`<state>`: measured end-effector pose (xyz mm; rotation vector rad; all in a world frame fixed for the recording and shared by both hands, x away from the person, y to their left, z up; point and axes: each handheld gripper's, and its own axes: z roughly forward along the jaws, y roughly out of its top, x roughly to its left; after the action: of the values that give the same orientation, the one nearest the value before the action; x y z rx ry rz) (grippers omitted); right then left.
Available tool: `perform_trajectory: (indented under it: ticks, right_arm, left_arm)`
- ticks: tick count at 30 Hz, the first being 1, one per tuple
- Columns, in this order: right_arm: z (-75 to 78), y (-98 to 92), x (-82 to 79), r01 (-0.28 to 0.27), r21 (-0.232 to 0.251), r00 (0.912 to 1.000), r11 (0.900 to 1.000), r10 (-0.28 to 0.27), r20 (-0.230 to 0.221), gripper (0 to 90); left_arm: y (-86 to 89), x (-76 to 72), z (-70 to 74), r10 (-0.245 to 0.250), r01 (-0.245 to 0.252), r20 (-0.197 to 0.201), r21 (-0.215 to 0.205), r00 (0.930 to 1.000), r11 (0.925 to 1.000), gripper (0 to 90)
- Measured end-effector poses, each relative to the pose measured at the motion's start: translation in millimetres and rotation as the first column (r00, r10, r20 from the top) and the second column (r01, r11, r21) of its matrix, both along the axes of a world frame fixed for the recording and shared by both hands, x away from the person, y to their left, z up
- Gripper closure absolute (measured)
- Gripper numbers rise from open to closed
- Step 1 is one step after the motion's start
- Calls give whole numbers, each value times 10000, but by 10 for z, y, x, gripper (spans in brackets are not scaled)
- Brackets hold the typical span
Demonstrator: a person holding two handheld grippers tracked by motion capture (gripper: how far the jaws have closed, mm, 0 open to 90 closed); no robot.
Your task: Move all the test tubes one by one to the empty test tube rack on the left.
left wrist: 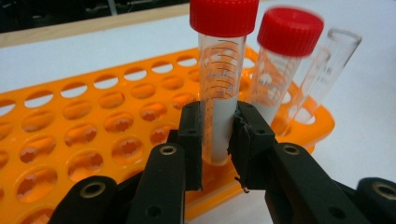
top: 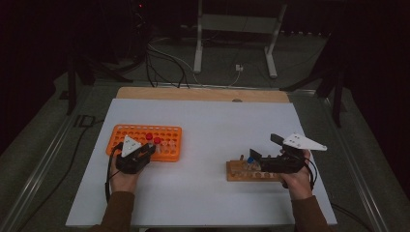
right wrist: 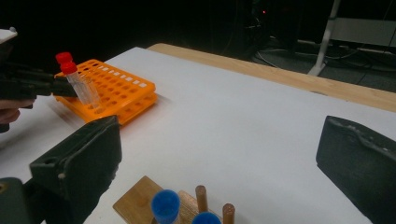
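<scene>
White table (top: 208,121): orange rack (left wrist: 70,135) holds red-capped tubes (left wrist: 285,65); left tongs (left wrist: 219,140) clamp one.

Tube rack (top: 145,140) sits left on the table (top: 208,125) — peg block (top: 244,172) right, nearer the person

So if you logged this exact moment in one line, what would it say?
left gripper: shut on red-capped tube | tube: over orange rack | right gripper: open, above wooden stand

Rack (left wrist: 70,116): orange.
Held tube (left wrist: 219,102): clear, black markings, white fill, red cap.
Neighbouring tube (left wrist: 275,88): red cap.
Wooden stand (top: 240,170): tan, blue-capped tubes.
Table (top: 217,121): white.
Left gripper (left wrist: 215,140): black.
</scene>
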<state>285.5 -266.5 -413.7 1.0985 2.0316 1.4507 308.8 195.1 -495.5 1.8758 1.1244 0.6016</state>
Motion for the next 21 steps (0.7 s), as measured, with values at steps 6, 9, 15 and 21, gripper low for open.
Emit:
perform_trajectory:
  ticks: [6, 9, 15, 21]
  right_arm:
    - [-2, -12, -2, -1, -4, 10000, 10000, 1, 8, 5]
    - [0, -9, -3, -7, 0, 10000, 10000, 7, 16, 5]
    - [1, -15, 1, -3, 9, 10000, 10000, 3, 17, 5]
    - [-3, -29, -3, 33, -1, 10000, 10000, -33, 17, 6]
  left_arm:
    - [13, -4, -20, -77, 77, -71, -3, 9999, 10000, 754]
    - [14, -3, -19, -37, 37, -95, -67, 9999, 10000, 745]
    - [64, -8, -13, 192, -197, -153, -297, 9997, 9994, 605]
    - [129, -59, 27, 228, -231, -48, -640, 9997, 9977, 532]
